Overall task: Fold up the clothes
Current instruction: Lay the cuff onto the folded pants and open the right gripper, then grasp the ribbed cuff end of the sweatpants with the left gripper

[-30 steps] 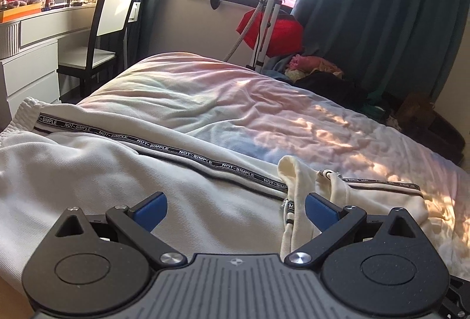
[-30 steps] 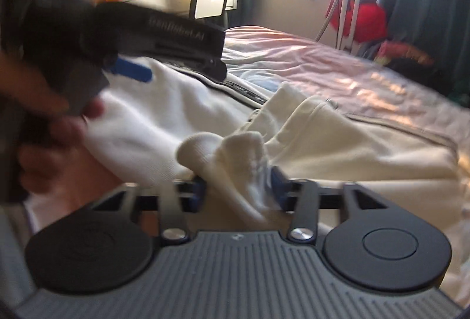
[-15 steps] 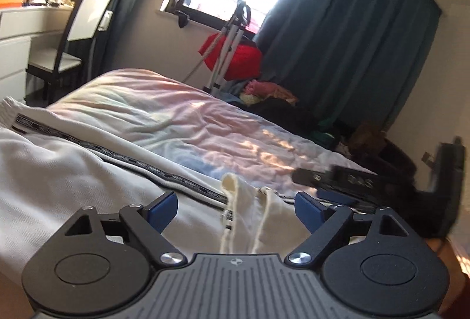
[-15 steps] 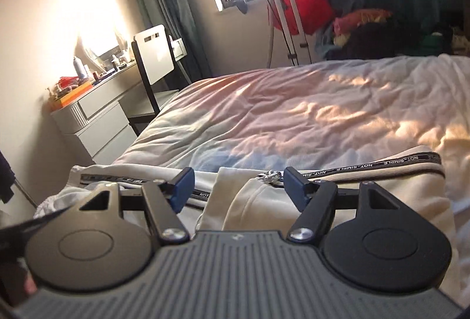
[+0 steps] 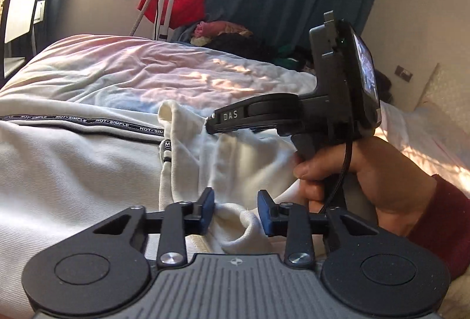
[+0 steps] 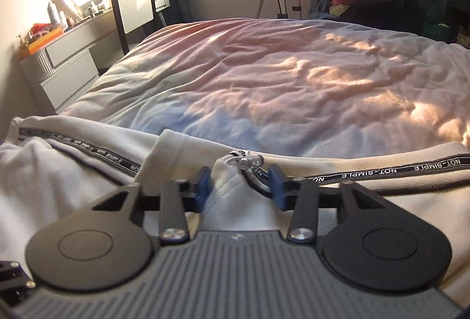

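Jaws of both grippers, left [image 5: 235,212] and right [image 6: 238,187], stand spread astride bunched jacket [image 5: 73,172] folds at the bed's [image 6: 293,84] near edge.

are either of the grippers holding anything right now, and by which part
Cannot be told for sure. Cream jacket fabric bunches between the fingers of both: a fold near its open front at the left gripper, the zipper end at the right gripper. Gaps remain beside the cloth.
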The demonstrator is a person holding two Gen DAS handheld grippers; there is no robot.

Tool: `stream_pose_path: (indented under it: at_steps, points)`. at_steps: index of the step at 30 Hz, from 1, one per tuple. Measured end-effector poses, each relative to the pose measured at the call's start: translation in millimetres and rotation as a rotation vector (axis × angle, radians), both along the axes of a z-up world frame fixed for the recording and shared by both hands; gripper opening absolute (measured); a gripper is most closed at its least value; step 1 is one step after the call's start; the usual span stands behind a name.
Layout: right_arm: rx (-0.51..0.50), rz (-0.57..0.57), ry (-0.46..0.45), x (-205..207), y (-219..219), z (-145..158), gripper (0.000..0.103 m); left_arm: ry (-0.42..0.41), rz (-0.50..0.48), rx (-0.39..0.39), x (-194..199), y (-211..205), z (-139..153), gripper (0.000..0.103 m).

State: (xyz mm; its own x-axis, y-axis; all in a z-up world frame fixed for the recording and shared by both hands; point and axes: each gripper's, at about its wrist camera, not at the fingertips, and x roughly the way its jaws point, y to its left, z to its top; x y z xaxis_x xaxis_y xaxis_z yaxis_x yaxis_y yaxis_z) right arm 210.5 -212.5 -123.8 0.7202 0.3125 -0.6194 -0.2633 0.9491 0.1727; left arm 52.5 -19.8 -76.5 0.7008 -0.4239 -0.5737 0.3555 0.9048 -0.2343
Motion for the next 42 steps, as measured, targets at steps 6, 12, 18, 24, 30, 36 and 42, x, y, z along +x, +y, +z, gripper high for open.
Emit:
stream_pose_path:
  at_steps: [6,12,18,24,30,36,42]
  points:
    - [0.067,0.006,-0.096,-12,-6,11,0.015,-0.033,0.016,-0.019,-10,5,9,0.014]
    - [0.102,0.084,-0.241,-30,5,23,0.015,-0.048,0.014,-0.011,-25,-3,18,0.012]
    - [0.099,0.051,-0.105,-14,7,-11,0.017,-0.03,0.053,0.09,-20,-13,2,0.016]
    - [0.096,0.031,-0.117,-17,8,2,0.085,-0.086,0.05,0.135,-30,-19,8,0.048]
    - [0.073,-0.038,-0.209,-46,-7,39,0.095,-0.155,0.075,0.105,-45,-11,28,0.081]
    - [0.052,-0.145,-0.249,-88,-45,74,0.095,-0.261,0.11,0.09,-70,-1,54,0.094]
    - [0.05,-0.237,-0.287,-143,-78,108,0.095,-0.32,0.143,0.096,-94,7,76,0.099]
